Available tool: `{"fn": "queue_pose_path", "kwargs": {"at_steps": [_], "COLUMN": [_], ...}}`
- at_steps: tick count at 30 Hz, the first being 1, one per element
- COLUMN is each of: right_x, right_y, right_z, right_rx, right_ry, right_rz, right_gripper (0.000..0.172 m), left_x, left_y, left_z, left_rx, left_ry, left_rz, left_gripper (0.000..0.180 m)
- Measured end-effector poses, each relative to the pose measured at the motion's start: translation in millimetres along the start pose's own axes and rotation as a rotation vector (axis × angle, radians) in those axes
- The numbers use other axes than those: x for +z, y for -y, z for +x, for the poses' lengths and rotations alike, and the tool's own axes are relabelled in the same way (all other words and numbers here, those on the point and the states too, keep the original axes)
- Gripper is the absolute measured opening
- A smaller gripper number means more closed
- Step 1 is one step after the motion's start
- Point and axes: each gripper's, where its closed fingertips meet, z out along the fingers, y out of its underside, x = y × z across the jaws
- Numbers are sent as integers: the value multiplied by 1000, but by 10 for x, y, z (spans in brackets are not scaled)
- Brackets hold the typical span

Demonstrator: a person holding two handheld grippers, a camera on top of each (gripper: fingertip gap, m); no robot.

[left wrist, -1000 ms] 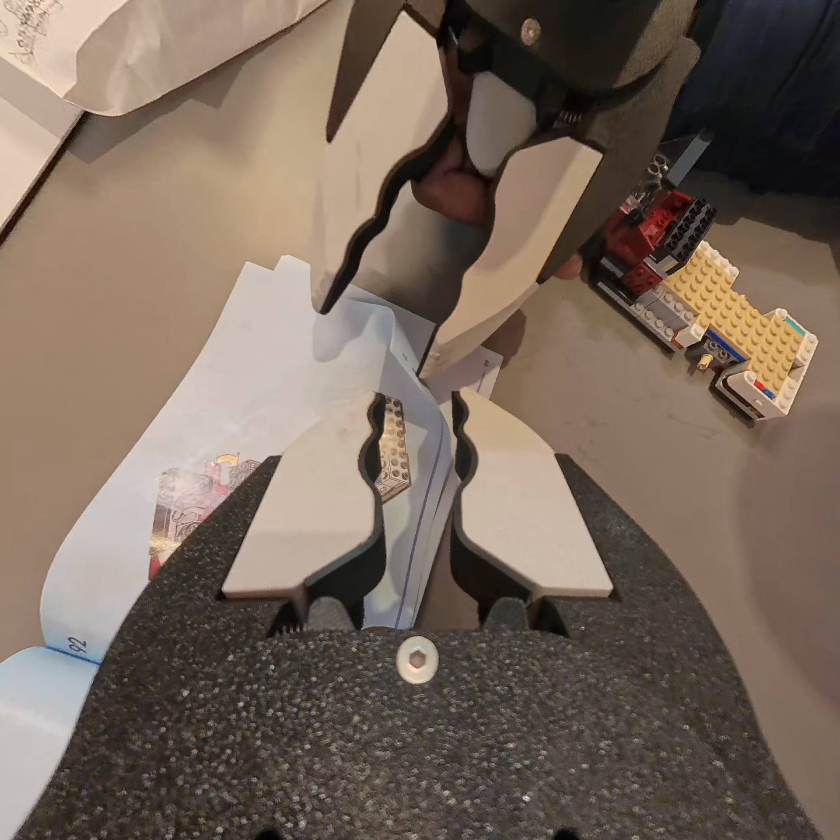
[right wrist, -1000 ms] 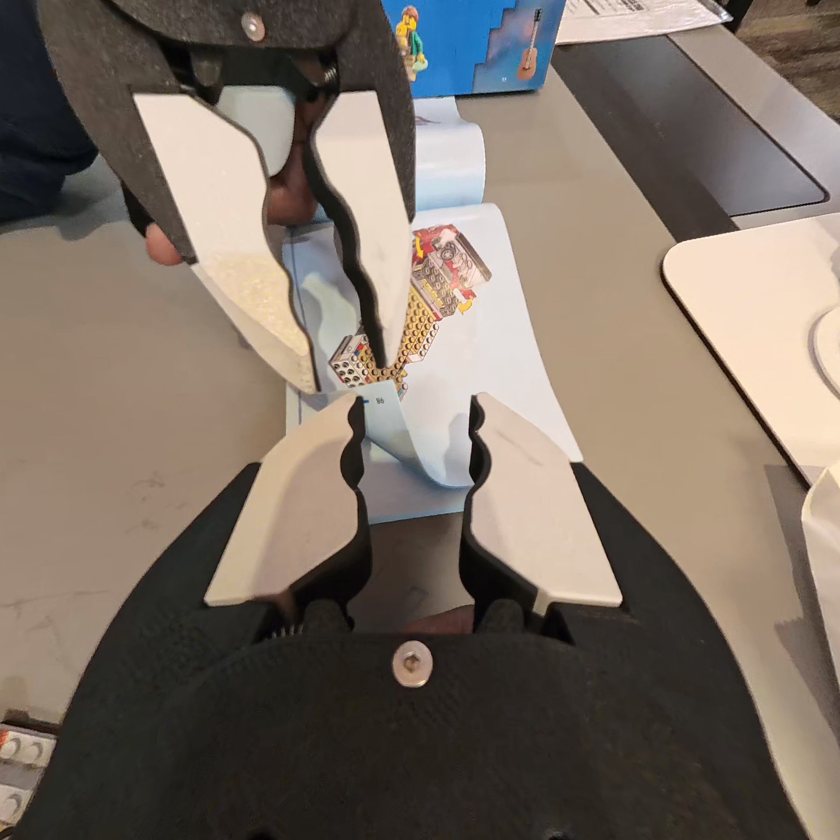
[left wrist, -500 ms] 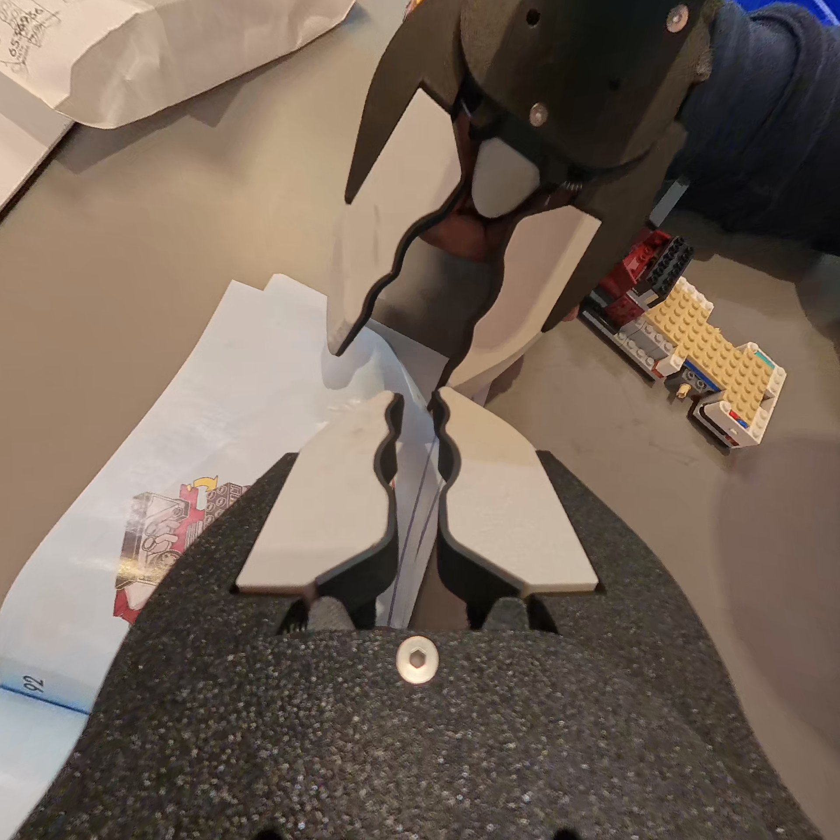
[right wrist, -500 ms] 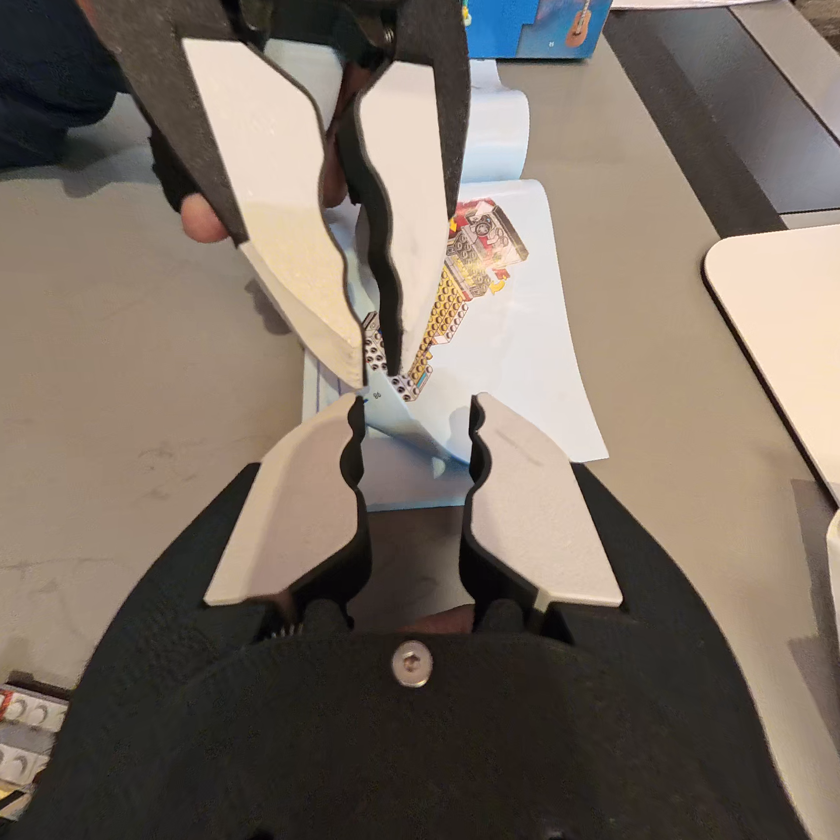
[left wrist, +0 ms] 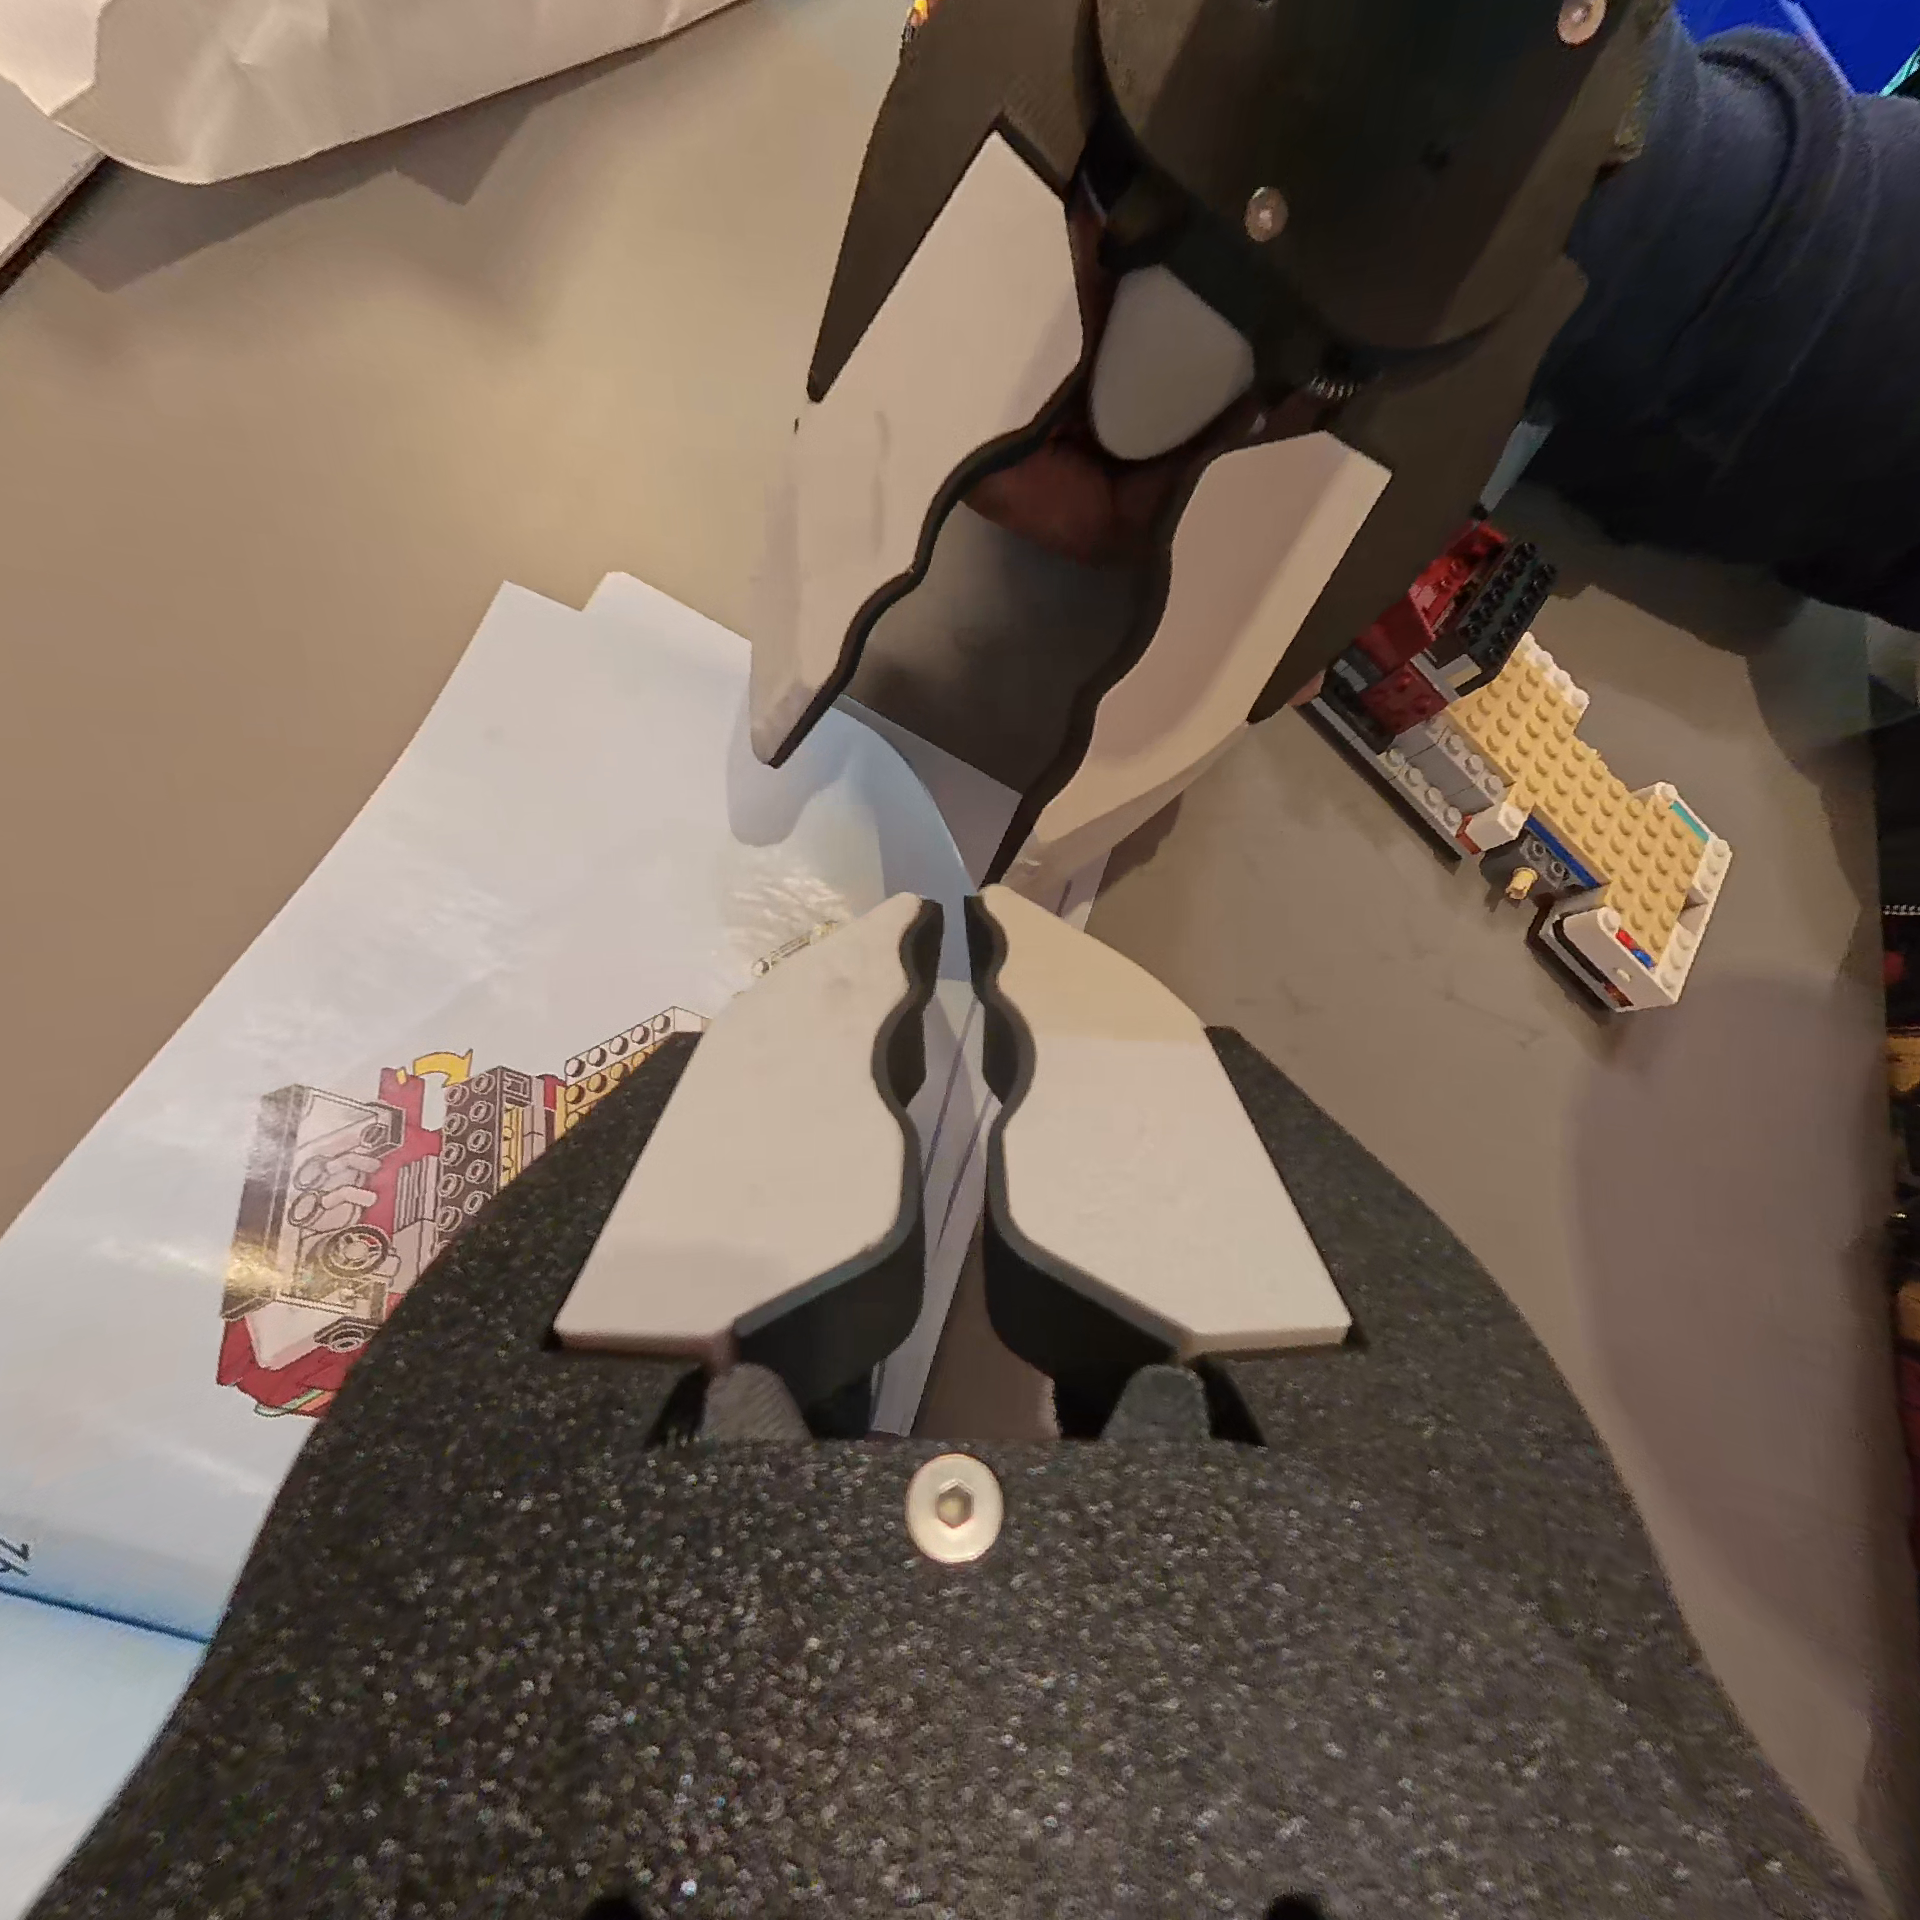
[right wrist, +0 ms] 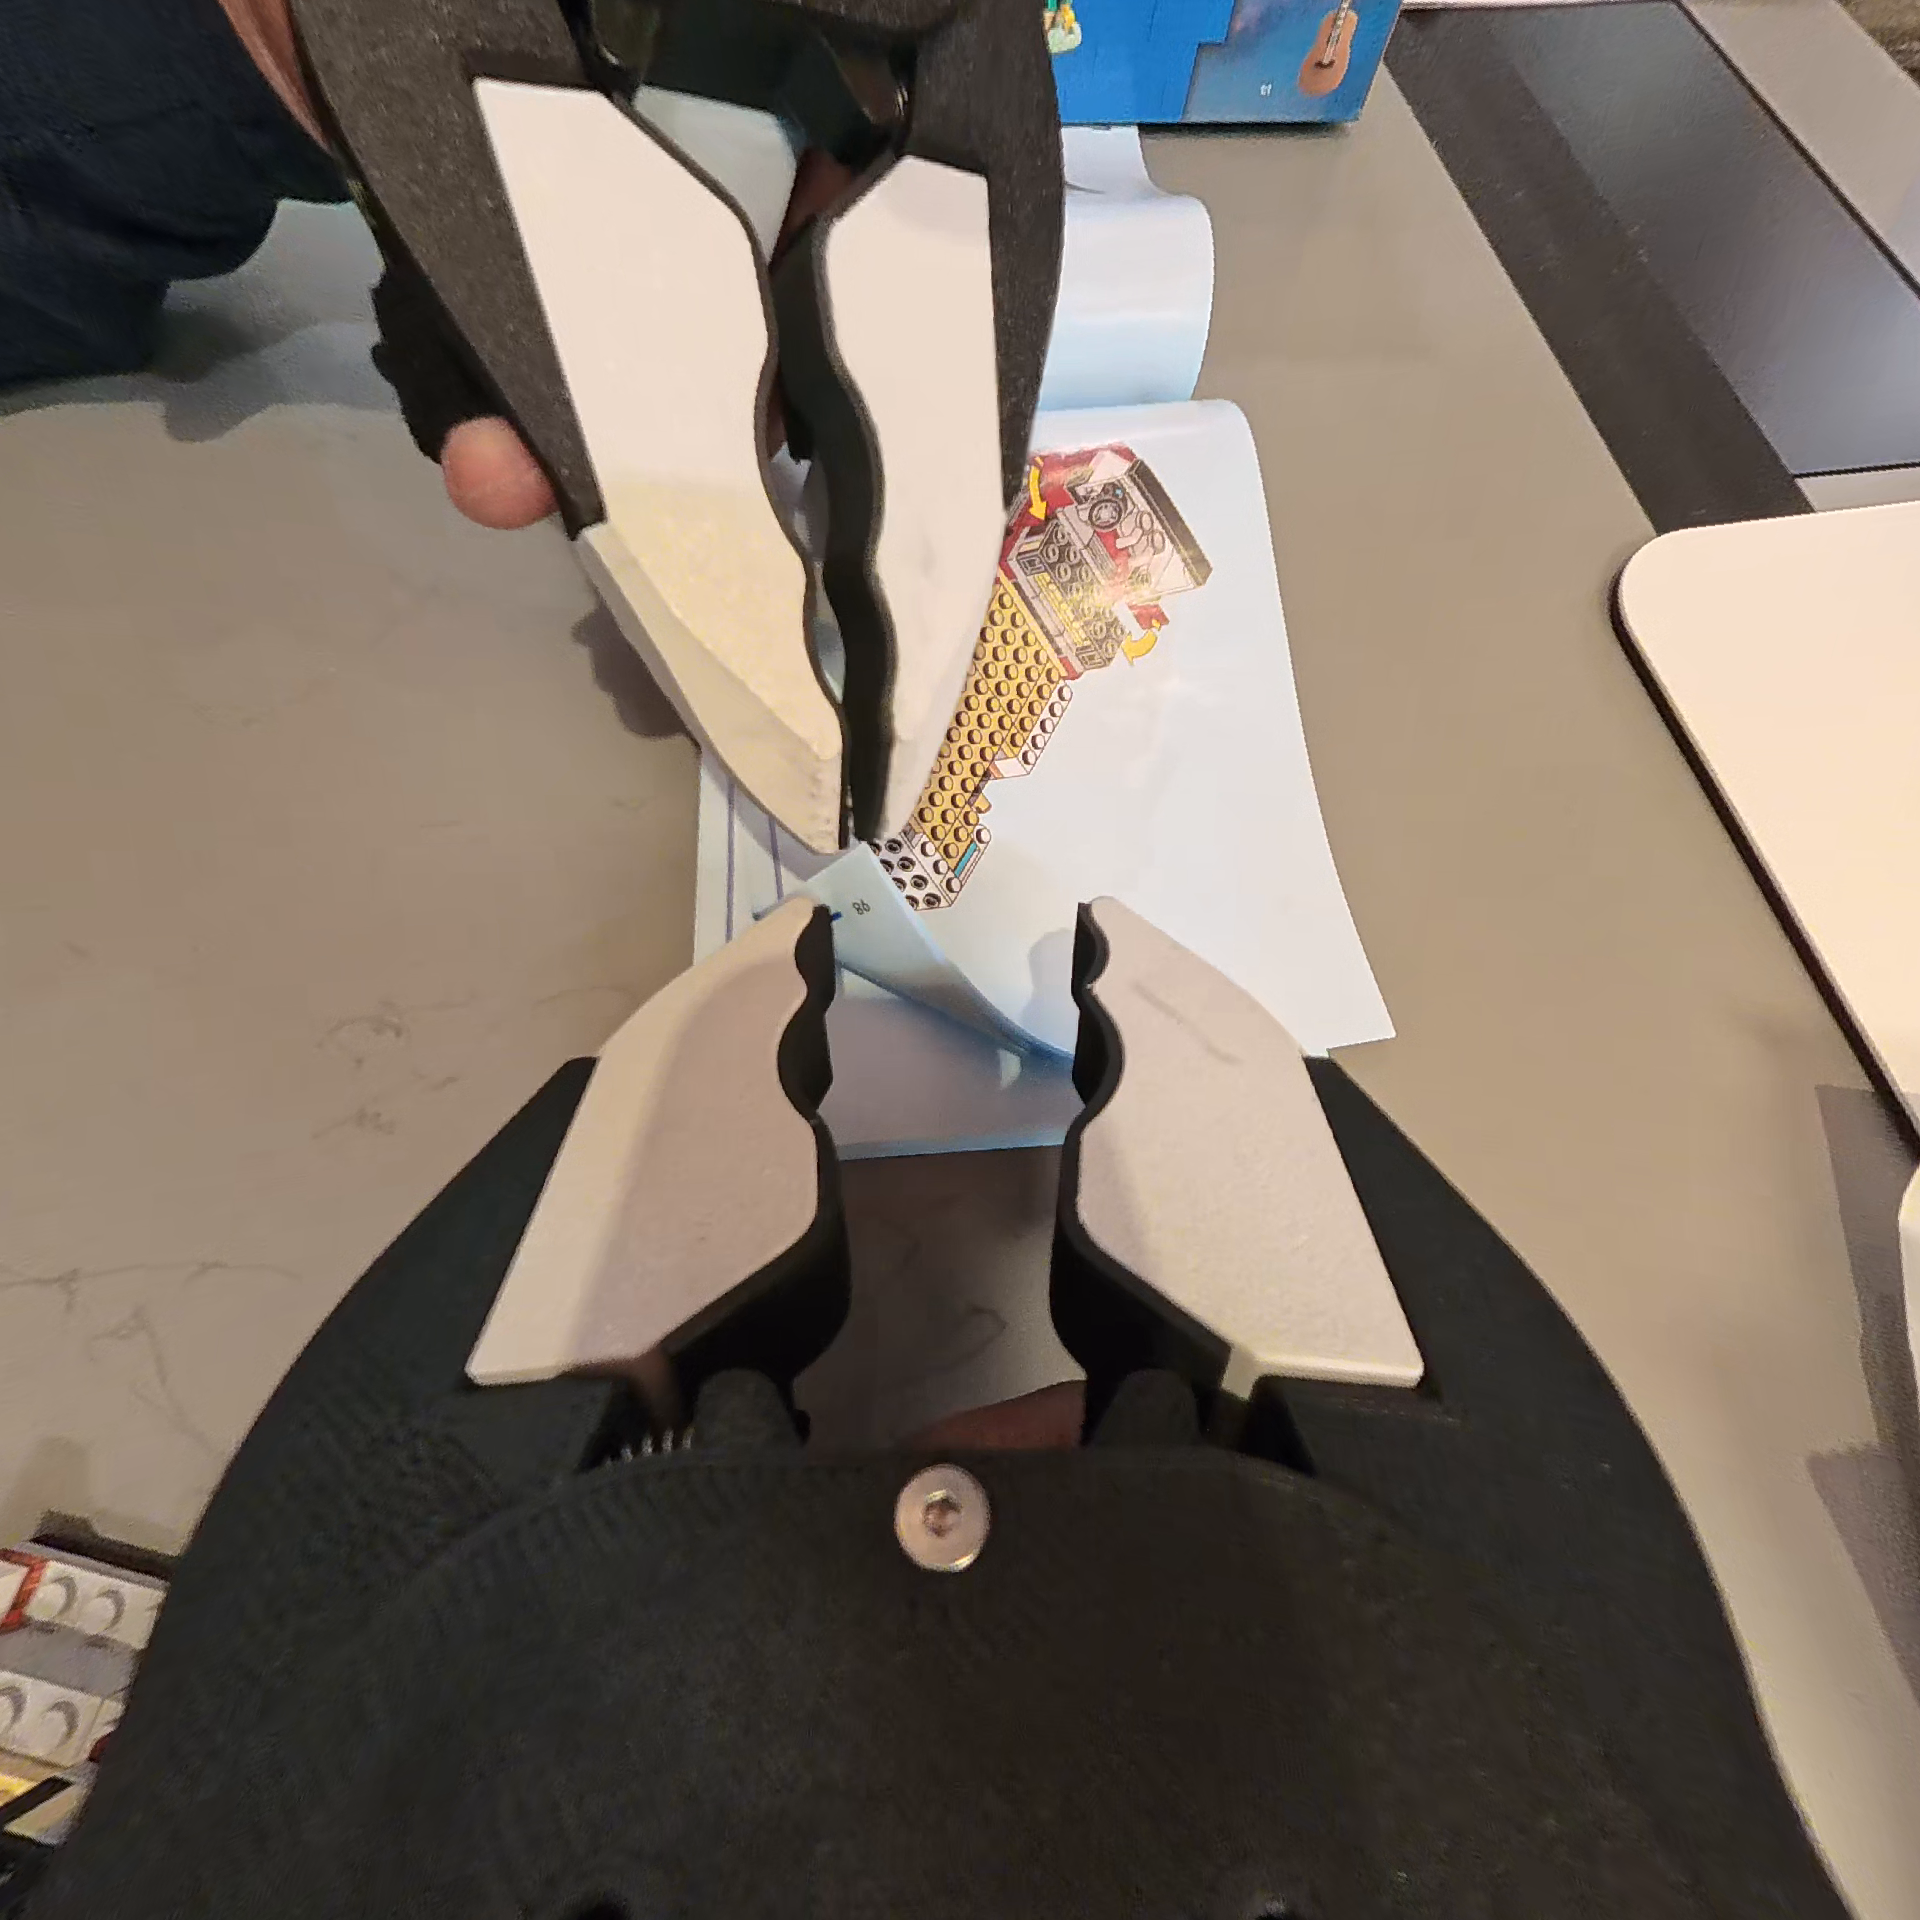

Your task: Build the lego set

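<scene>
A curled pale-blue booklet page (right wrist: 914, 956) is pinched by the left gripper (right wrist: 847, 821), while the right gripper (right wrist: 951, 935) is held open, unladen.

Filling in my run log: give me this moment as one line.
left gripper: shut on corner of booklet page | right gripper: open, page between fingers, not pinched | brick model on table
</scene>
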Motion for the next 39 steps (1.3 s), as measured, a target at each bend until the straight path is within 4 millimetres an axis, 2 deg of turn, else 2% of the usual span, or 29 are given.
{"fn": "queue_pose_path", "kwargs": {"at_steps": [22, 28, 39], "right_x": [10, 19, 34], "right_y": [-13, -22, -36], "right_z": [0, 10, 45], "right_rx": [-3, -3, 13], "right_ry": [-5, -16, -38], "right_rz": [-11, -19, -34], "right_gripper": [44, 43, 42], "left_x": [-34, -41, -40], "left_y": [79, 89, 123], "left_z": [73, 108, 125], "left_rx": [-5, 5, 21], "left_ry": [-52, -68, -60], "left_rz": [51, 55, 68], "left_gripper": [8, 16, 19]}}
